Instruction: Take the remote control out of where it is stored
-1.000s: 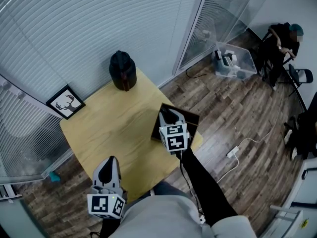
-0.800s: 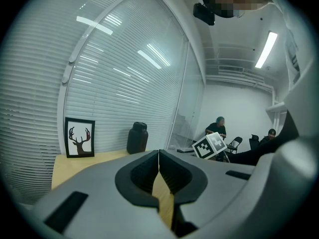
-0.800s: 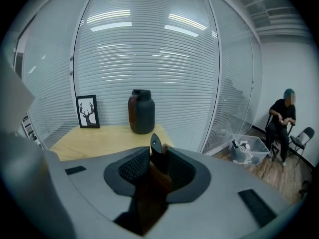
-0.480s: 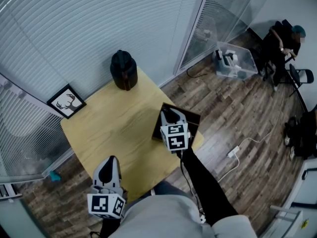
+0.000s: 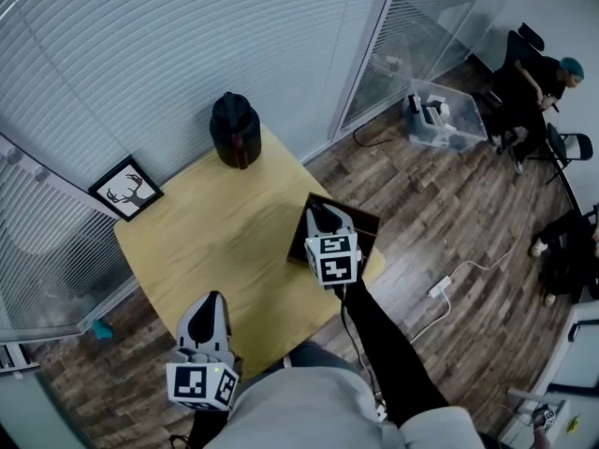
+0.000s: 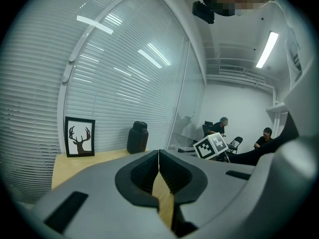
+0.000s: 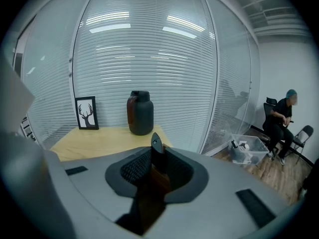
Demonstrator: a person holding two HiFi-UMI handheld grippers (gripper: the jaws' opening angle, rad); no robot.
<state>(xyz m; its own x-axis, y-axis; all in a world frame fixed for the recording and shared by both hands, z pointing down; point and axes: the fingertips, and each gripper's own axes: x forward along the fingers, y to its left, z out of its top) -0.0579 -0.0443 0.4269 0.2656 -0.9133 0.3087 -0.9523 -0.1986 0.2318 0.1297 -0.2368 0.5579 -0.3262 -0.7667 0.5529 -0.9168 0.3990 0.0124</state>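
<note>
A dark brown open box sits at the right edge of the yellow table. My right gripper hangs over the box. In the right gripper view the jaws of the right gripper are closed on a slim dark remote control, whose end sticks up between them, with the brown box showing below. My left gripper is at the table's near edge. In the left gripper view the left gripper is shut, its jaws meeting with nothing between them.
A dark jar stands at the table's far corner and a framed deer picture leans at the left by the blinds. On the wooden floor lie a clear plastic bin and a white cable. People sit at the far right.
Both grippers hold nearly the same places. The view has shifted slightly and the seated person at the far right has moved.
</note>
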